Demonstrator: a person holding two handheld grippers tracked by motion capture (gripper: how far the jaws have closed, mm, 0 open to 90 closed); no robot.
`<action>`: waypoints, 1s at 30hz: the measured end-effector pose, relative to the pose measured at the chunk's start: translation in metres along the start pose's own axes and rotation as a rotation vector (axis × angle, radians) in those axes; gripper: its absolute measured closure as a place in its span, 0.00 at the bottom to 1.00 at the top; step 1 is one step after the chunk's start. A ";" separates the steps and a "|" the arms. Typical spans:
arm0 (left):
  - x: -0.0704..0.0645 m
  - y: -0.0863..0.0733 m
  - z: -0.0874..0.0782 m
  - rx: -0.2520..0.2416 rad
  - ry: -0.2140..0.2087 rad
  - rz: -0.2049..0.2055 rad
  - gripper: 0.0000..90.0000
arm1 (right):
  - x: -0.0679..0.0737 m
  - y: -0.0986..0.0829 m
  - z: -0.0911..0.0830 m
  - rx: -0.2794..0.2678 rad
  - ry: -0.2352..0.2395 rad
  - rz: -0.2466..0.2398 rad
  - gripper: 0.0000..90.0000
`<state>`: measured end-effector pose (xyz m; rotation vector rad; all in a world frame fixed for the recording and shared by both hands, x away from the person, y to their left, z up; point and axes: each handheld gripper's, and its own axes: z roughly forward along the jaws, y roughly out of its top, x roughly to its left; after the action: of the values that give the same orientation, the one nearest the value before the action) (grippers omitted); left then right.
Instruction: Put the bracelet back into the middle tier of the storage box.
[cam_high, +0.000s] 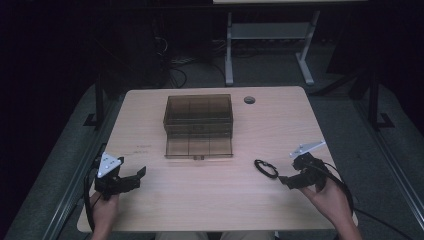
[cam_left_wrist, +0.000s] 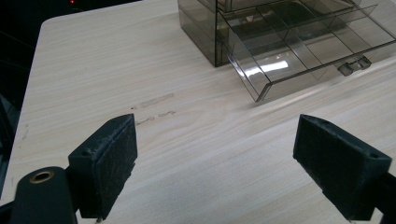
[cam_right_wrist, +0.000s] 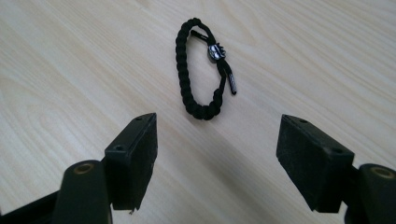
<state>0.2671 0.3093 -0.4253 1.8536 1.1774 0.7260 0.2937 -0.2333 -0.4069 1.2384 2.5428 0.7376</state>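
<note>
fingers of right gripper spread wide, left gripper likewise, one black bracelet, one drawer box, one table

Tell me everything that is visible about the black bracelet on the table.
The black bracelet is a braided cord loop, apparently woven rope, with a small dark-and-white bead and two loose cord ends. It lies flat on the wooden table, near the right gripper, whose open jaws point at it. Nothing touches it but the table.

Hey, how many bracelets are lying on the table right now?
1. The black braided bracelet lies flat on the table, just ahead of the right tongs, apart from them. None shows in the open drawer.
</note>
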 end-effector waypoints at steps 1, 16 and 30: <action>0.000 0.000 0.000 0.000 0.002 -0.001 0.15 | -0.001 0.002 0.001 0.000 0.004 -0.005 0.32; 0.000 0.000 -0.001 -0.005 0.013 -0.002 0.15 | -0.001 0.021 0.008 0.037 -0.003 -0.035 0.32; -0.001 0.002 -0.002 -0.012 0.017 0.002 0.15 | 0.001 0.039 0.022 0.078 0.012 -0.071 0.32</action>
<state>0.2663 0.3086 -0.4227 1.8419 1.1796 0.7499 0.3278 -0.2044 -0.4056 1.1635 2.6330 0.6381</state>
